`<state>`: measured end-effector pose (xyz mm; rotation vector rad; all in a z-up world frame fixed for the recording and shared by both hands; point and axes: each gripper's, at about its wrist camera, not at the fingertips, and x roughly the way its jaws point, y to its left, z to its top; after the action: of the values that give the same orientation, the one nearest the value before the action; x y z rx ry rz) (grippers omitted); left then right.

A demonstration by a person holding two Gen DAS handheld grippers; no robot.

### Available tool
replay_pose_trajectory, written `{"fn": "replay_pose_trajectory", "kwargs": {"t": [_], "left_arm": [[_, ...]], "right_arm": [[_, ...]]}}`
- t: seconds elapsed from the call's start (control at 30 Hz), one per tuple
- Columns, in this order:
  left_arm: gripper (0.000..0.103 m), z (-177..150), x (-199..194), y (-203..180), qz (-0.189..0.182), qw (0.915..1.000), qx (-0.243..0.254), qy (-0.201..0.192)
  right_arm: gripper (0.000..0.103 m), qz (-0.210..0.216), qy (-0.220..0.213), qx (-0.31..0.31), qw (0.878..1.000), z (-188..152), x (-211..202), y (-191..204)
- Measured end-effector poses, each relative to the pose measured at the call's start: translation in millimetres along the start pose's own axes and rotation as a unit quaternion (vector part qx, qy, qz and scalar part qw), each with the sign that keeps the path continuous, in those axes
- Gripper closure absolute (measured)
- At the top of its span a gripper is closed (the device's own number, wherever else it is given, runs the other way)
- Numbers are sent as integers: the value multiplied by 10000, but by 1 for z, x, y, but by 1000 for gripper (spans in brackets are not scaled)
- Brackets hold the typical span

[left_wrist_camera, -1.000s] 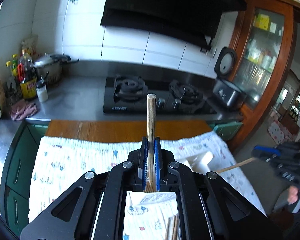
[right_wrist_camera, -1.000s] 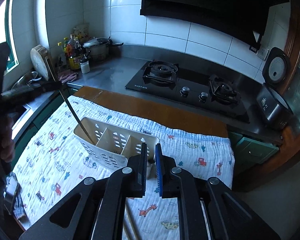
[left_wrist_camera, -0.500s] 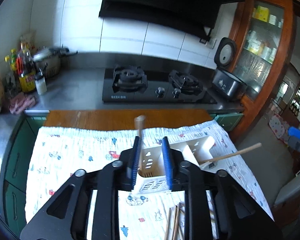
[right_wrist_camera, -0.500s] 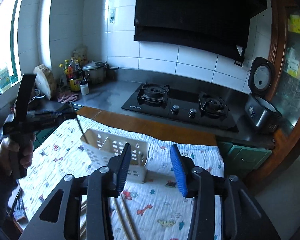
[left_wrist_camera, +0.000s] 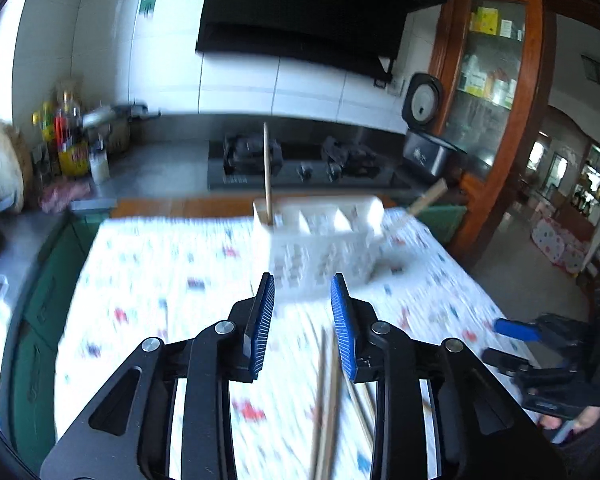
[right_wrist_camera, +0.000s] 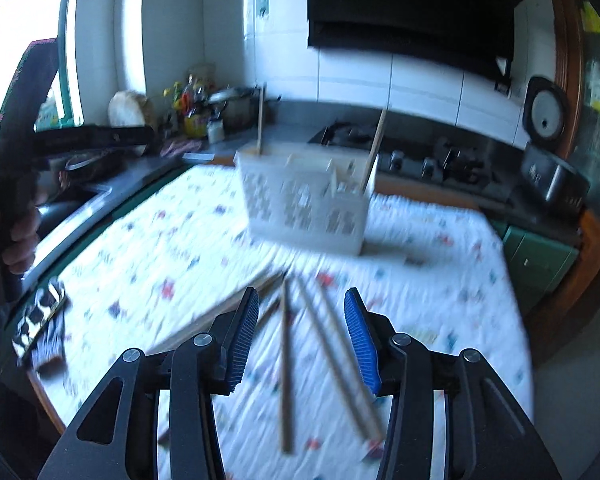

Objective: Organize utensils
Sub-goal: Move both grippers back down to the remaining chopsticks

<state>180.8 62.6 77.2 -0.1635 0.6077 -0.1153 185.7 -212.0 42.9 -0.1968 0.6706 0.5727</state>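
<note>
A white slotted basket stands on the patterned cloth. One chopstick stands upright in its left end, and another leans out of its right end. Several loose chopsticks lie on the cloth near me. My left gripper hovers short of the basket, its jaws opening with nothing between them. My right gripper hangs over the loose chopsticks, its jaws also opening and holding nothing. The picture is blurred by motion.
The cloth covers a table in front of a steel counter with a gas hob, a rice cooker, and bottles and a pot at the left. A flat patterned object lies at the table's left edge. A wooden cabinet stands at the right.
My left gripper let go of its chopstick, which now stands in the basket. Both grippers opened and drew back and down from the basket toward the loose chopsticks.
</note>
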Motion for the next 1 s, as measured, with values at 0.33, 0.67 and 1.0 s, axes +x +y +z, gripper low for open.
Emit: {"fn": "replay_pose_trajectory", "kwargs": {"t": [0.33, 0.67, 1.0], "left_arm": [[74, -100, 0, 17, 127, 9982, -327, 493], [88, -151, 26, 16, -66, 9935, -406, 1064], [94, -159, 50, 0, -249, 9902, -154, 1367]], "right_arm": [[66, -169, 489, -8, 9987, -78, 36, 17], [80, -175, 898, 222, 9956, -95, 66, 13], [89, -182, 1003, 331, 9942, -96, 72, 8]]}}
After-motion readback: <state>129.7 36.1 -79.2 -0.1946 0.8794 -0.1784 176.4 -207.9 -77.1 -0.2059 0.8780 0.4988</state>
